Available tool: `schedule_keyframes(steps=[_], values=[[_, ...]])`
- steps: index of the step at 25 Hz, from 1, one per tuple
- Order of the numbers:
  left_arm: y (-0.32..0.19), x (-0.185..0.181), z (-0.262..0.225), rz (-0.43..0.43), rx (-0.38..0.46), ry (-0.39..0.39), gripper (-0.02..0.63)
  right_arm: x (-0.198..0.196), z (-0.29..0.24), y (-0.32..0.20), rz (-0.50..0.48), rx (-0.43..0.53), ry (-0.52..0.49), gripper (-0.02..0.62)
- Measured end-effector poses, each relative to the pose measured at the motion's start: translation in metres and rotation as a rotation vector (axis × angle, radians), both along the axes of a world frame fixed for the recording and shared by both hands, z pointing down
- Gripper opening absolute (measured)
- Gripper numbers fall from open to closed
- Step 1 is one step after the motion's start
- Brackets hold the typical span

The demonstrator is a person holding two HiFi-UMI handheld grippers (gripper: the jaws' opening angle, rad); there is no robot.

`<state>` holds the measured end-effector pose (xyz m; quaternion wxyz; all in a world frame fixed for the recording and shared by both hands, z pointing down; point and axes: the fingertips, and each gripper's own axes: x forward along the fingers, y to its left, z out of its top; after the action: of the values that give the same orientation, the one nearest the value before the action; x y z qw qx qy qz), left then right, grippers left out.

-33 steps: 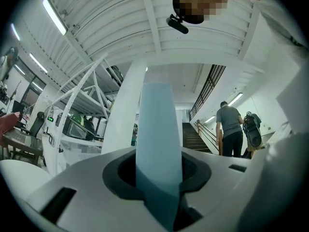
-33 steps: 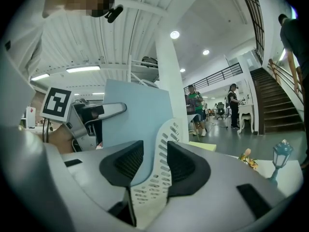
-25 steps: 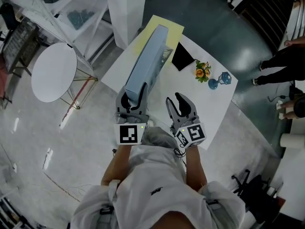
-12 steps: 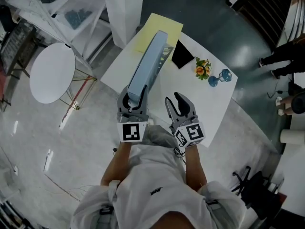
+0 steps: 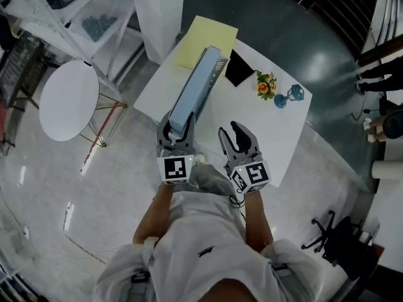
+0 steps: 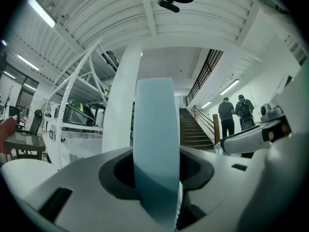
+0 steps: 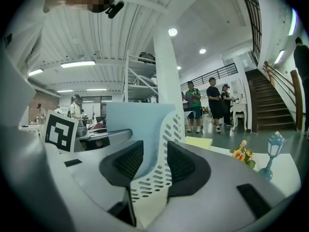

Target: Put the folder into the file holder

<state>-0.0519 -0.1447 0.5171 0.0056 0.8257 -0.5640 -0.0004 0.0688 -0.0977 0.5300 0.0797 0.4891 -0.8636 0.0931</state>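
Note:
The long light-blue folder (image 5: 195, 90) stands on edge on the white table (image 5: 267, 134), its far end in the white perforated file holder (image 5: 220, 68). My left gripper (image 5: 177, 129) is at the folder's near end. Its jaws are opening, and the folder (image 6: 154, 139) still stands between them. My right gripper (image 5: 235, 133) hovers over the table's near edge, right of the folder, shut and holding nothing. In the right gripper view, the holder (image 7: 166, 129) and folder (image 7: 130, 124) rise just beyond the right gripper (image 7: 154, 166).
A yellow sheet (image 5: 204, 39) and a black item (image 5: 238, 71) lie at the table's far end. Small flowers (image 5: 266, 85) and a blue ornament (image 5: 289, 96) sit at the right. A round white table (image 5: 69, 99) stands left, a white pillar (image 5: 157, 11) behind. People (image 7: 207, 100) stand farther off.
The left gripper and the folder's near end have shifted slightly to the right. The right gripper has stayed where it was.

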Motion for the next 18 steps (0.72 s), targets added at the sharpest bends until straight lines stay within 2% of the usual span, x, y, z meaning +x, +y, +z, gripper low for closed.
schedule_keyframes(steps=[11, 18], values=[[0.002, 0.000, 0.009, 0.048, -0.064, -0.028, 0.219, 0.004, -0.006, 0.021, 0.071, -0.011, -0.006, 0.159], [0.007, -0.001, 0.005, 0.098, -0.092, -0.061, 0.275, 0.000, -0.013, 0.030, 0.097, -0.013, -0.010, 0.164]])
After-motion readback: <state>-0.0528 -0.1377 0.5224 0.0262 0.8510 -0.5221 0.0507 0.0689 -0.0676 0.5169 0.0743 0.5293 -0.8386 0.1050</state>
